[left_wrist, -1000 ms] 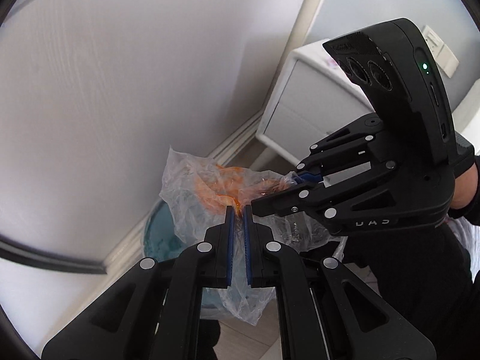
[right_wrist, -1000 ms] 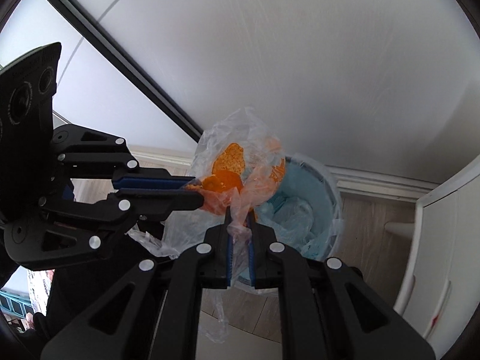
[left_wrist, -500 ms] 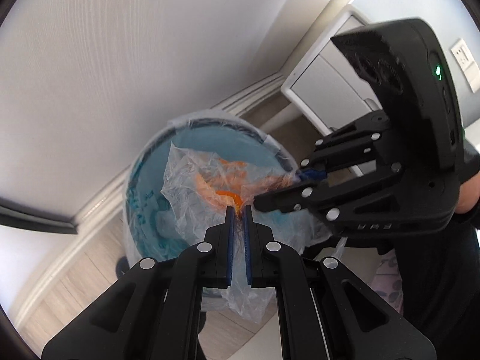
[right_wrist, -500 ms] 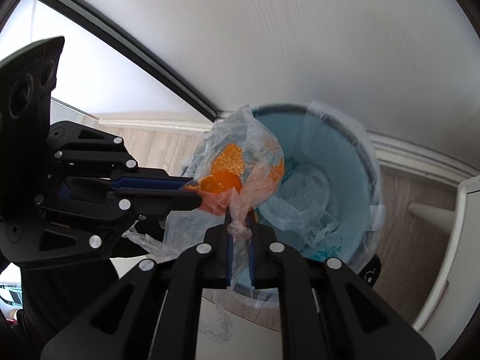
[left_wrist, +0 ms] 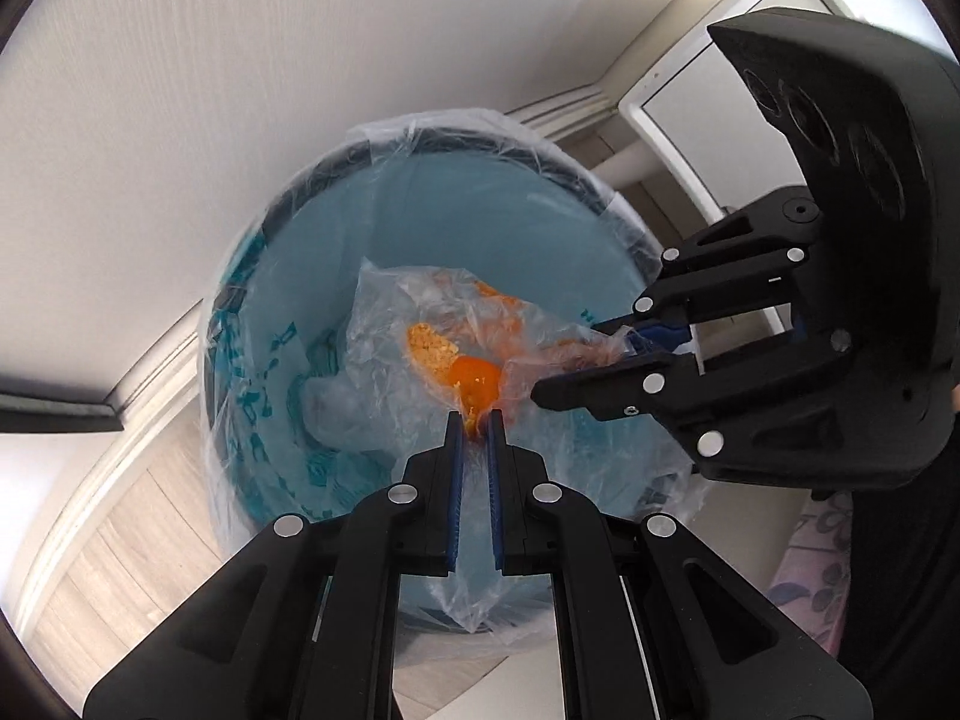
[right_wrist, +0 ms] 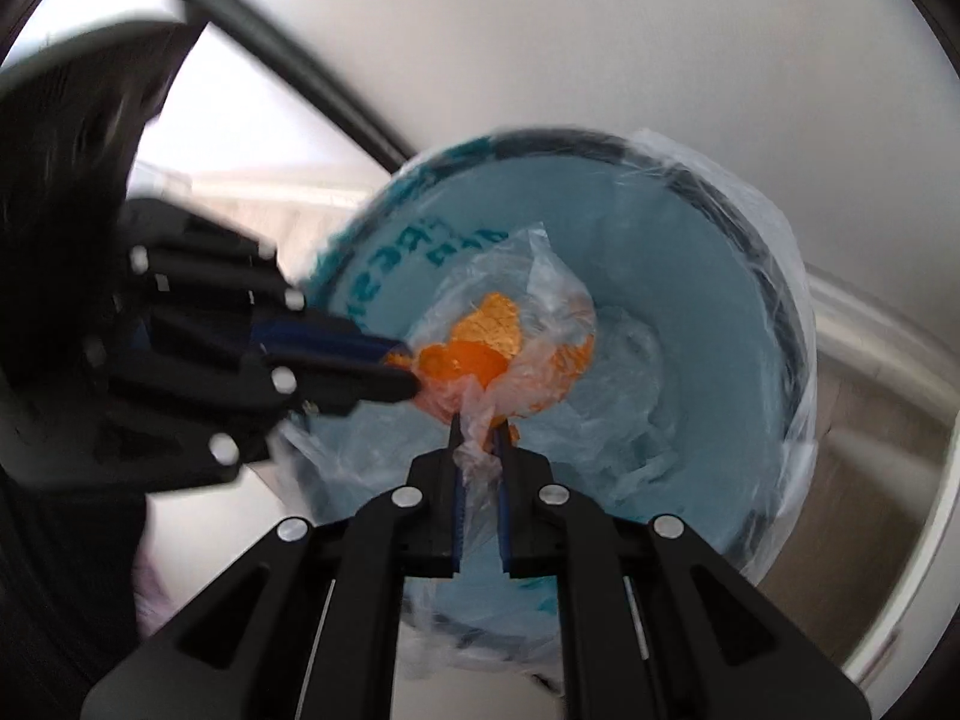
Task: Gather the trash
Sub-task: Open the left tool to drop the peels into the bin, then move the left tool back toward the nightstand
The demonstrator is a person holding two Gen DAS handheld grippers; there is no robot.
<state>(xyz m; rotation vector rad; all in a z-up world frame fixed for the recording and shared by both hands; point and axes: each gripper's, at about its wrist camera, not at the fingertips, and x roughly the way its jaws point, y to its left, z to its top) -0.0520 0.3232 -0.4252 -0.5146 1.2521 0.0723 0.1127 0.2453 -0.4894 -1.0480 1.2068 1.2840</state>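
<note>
Left wrist view, from 9 o'clock across: pale wall, skirting board and wood-look floor at 8 o'clock. At centre, the round bin with a teal liner whose clear film edge folds over the rim. Over the bin mouth hangs the clear plastic bag, holding orange peel; one pale, pithy piece lies at its 10 o'clock. The left gripper enters from 6 o'clock; its jaws are opening, a narrow gap showing between the blue pads, with bag film and a bit of peel between the tips. Pad contact cannot be confirmed. The right gripper comes in from 3 o'clock, jaws nearly together and clamped on a twisted part of the bag. A white cabinet sits at 1 o'clock. Right wrist view, blurred: the left gripper reaches in from 9 o'clock, tips at the peel. The bag hangs inside the bin's opening. The right gripper at 6 o'clock pinches a bunched neck of film between its pads. A white cabinet edge lies at 4 o'clock.
</note>
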